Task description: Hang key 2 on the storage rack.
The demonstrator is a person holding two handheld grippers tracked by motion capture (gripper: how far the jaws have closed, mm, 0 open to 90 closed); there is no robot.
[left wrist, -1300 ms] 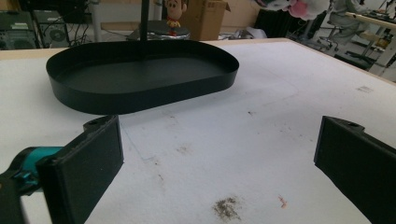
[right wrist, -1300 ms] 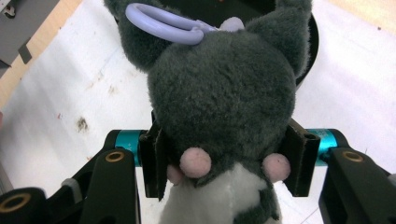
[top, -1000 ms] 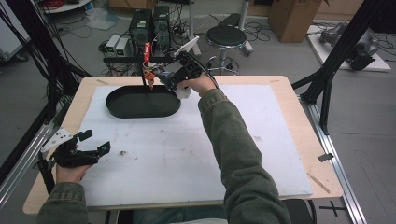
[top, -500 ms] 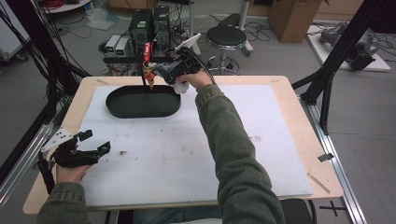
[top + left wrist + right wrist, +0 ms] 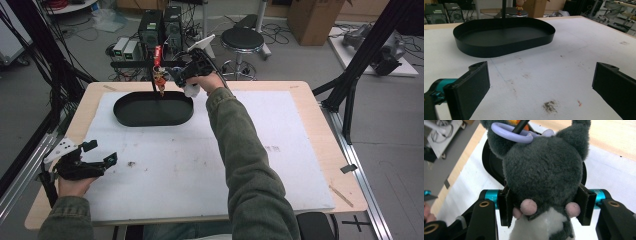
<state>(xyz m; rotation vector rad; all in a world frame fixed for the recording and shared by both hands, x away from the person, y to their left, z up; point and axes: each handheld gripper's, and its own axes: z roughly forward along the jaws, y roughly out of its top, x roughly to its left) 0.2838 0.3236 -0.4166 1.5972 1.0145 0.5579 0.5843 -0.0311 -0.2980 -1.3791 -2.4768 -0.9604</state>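
While the right tongs (image 5: 544, 207) pinch a grey plush toy (image 5: 546, 170) by its sides, pads pressed into the fur, the toy hangs in the air at the far edge of the table (image 5: 310, 165), just beside the black oval tray (image 5: 152, 109). A lilac ring (image 5: 510, 132) on the toy's head is threaded over a thin black rod (image 5: 520, 125), next to a small orange figure (image 5: 160, 79) that already dangles on the black stand (image 5: 152, 75) behind the tray. The step in hand looks like hooking the toy onto that rod, or drawing it off; which of the two I cannot tell. Either way the next move calls for a steady slide along the rod's line, so the ring does not snag, before the grip lets go or carries the toy toward the tray. The left tongs (image 5: 539, 85) rest low at the near left of the table, spread wide with nothing between them.
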